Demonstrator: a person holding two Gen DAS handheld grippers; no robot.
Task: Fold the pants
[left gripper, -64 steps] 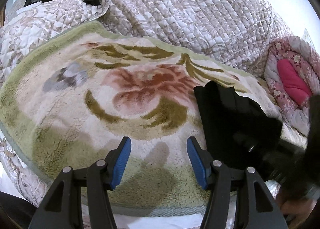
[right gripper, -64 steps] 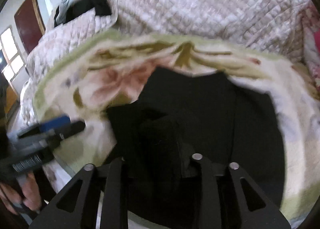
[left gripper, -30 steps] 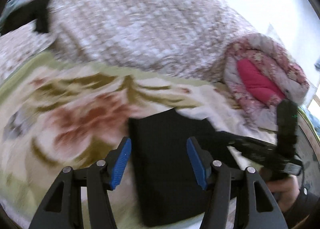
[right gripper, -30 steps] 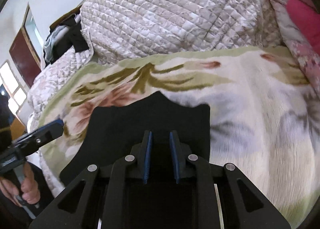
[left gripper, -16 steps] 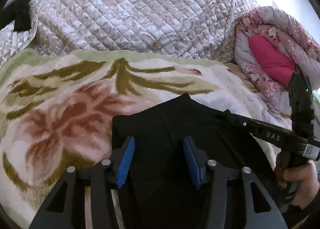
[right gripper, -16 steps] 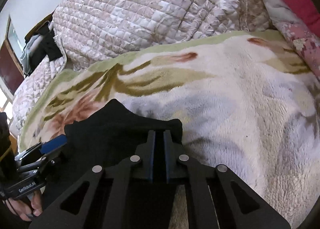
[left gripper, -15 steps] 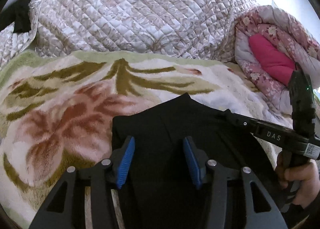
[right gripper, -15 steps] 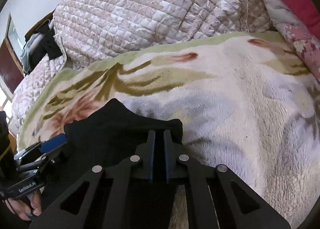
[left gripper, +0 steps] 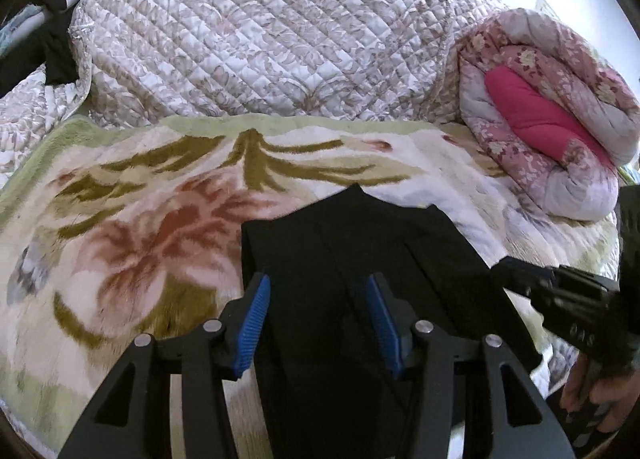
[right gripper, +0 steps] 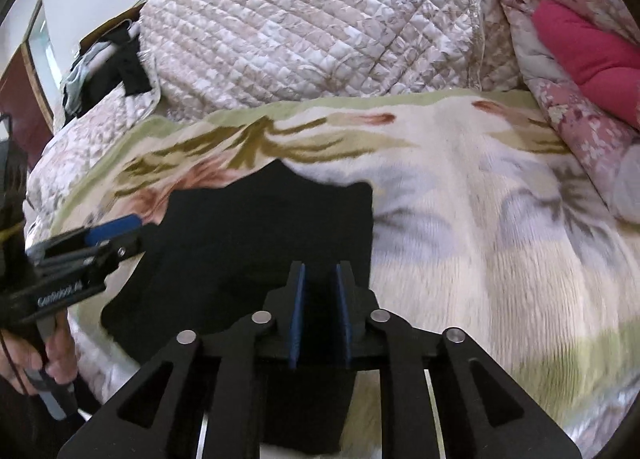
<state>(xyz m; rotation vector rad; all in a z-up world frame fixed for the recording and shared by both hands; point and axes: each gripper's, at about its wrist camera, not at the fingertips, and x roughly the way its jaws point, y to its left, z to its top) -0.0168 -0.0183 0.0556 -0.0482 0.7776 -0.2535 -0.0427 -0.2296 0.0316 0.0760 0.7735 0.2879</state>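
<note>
Black pants (left gripper: 352,259) lie folded on a floral fleece blanket (left gripper: 140,227) on the bed. In the left wrist view my left gripper (left gripper: 318,319) is open, its blue pads straddling the near part of the pants. In the right wrist view the pants (right gripper: 260,227) lie left of centre. My right gripper (right gripper: 320,311) has its blue pads slightly apart over the pants' near right edge, with dark cloth between them. The left gripper also shows at the left of that view (right gripper: 100,243).
A quilted beige bedspread (left gripper: 260,39) is piled behind the blanket. A rolled pink floral quilt (left gripper: 552,119) lies at the right. Dark clothes (right gripper: 120,63) hang at the far left. The blanket's near edge drops off below the grippers.
The right gripper's pads, shut half a second ago, have parted a little. The left gripper has stayed open over the pants. Earlier the pants were swung over into the fold.
</note>
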